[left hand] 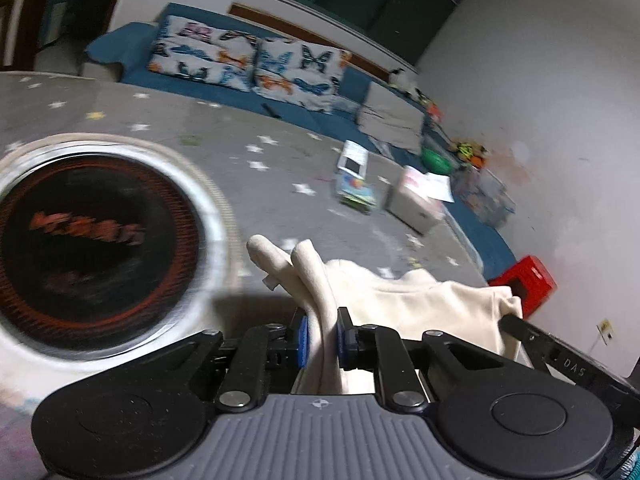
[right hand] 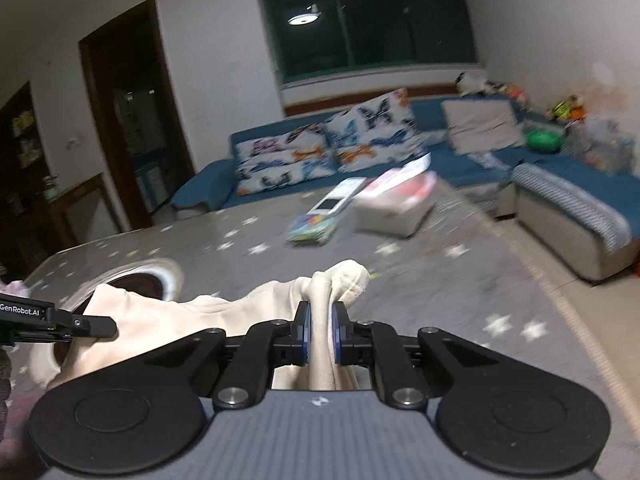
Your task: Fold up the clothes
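A cream garment (left hand: 420,300) is held up between both grippers above a grey star-patterned table (left hand: 280,148). My left gripper (left hand: 322,338) is shut on a bunched edge of it; the cloth pokes out past the blue pads. My right gripper (right hand: 320,338) is shut on another bunched edge of the cream garment (right hand: 168,320), which stretches left toward the other gripper's black tip (right hand: 92,326). In the left wrist view the right gripper's black tip (left hand: 516,326) shows at the cloth's right end.
A round black and orange induction plate (left hand: 92,248) is set in the table at left. A stack of books (right hand: 320,224) and a white box (right hand: 396,208) lie farther back. A blue sofa with butterfly cushions (right hand: 328,148) stands behind. A red crate (left hand: 528,280) sits on the floor.
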### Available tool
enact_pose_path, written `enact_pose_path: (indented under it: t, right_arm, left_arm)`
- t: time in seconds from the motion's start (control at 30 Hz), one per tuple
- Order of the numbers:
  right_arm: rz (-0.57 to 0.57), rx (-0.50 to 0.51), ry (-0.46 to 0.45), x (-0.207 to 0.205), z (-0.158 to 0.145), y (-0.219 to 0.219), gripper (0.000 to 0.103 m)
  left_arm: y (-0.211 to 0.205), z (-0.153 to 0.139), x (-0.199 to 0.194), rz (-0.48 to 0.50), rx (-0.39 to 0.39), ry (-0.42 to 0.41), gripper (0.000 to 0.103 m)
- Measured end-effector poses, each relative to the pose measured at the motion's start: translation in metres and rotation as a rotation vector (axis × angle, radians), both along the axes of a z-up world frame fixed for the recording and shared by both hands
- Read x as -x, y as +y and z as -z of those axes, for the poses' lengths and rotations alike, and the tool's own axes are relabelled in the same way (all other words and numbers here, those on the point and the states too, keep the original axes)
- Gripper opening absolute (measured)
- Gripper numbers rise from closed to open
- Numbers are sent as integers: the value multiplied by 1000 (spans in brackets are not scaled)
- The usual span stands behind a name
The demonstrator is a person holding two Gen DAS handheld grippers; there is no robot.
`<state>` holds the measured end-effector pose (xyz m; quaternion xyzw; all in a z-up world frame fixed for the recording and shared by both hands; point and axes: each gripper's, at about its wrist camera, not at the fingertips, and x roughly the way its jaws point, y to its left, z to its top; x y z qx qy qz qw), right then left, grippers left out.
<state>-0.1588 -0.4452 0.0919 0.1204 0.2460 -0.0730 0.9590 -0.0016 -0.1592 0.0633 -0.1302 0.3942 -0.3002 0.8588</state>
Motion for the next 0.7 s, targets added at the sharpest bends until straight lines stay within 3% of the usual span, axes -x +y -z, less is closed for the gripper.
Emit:
enact_pose_path:
  t: [0.33, 0.43, 0.57, 0.7]
  right_arm:
    - [153, 82, -3, 5, -9, -58, 9]
    - [191, 83, 27, 2, 1, -68, 10]
    - [246, 61, 98, -2, 24, -84, 12]
    - [263, 64, 113, 1, 32, -90, 12]
  left_arm:
    - [-82, 5, -4, 120, -20, -26, 14]
    - [-101, 14, -7, 139, -69, -30, 14]
    - [-107, 24, -12, 128, -126, -25, 18]
    - [-102, 24, -13, 113, -154, -37, 21]
